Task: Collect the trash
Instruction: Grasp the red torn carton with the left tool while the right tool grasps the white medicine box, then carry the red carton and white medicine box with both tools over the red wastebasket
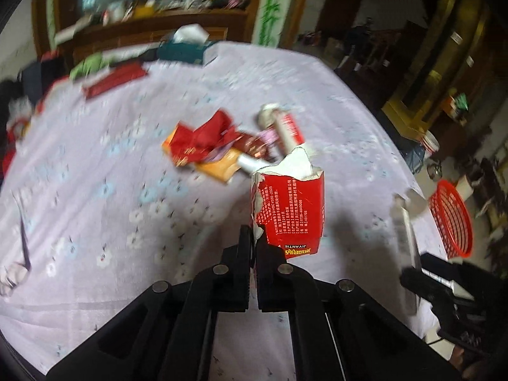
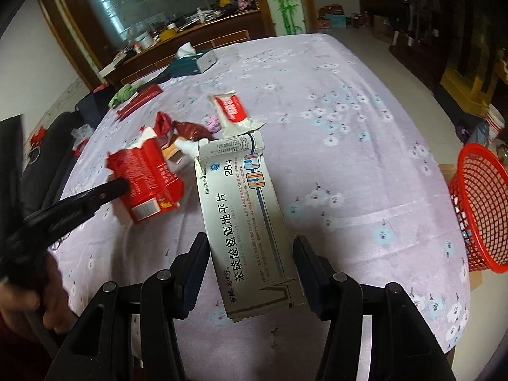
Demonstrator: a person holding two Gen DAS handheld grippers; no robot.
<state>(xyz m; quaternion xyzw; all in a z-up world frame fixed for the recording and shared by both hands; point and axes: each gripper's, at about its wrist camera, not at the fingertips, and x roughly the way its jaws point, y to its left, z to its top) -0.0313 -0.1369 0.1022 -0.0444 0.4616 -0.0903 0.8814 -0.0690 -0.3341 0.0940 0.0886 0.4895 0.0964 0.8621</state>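
Your left hand-held gripper (image 1: 253, 247) is clamped on the torn edge of a red carton (image 1: 290, 209), lifted above the desk (image 1: 95, 190). Your right hand-held gripper (image 2: 250, 254) pinches a white tablet box (image 2: 244, 222) between its fingers. More wrappers (image 1: 203, 146) lie heaped mid-desk. A red mesh basket (image 2: 482, 209) sits beyond the desk's right edge.
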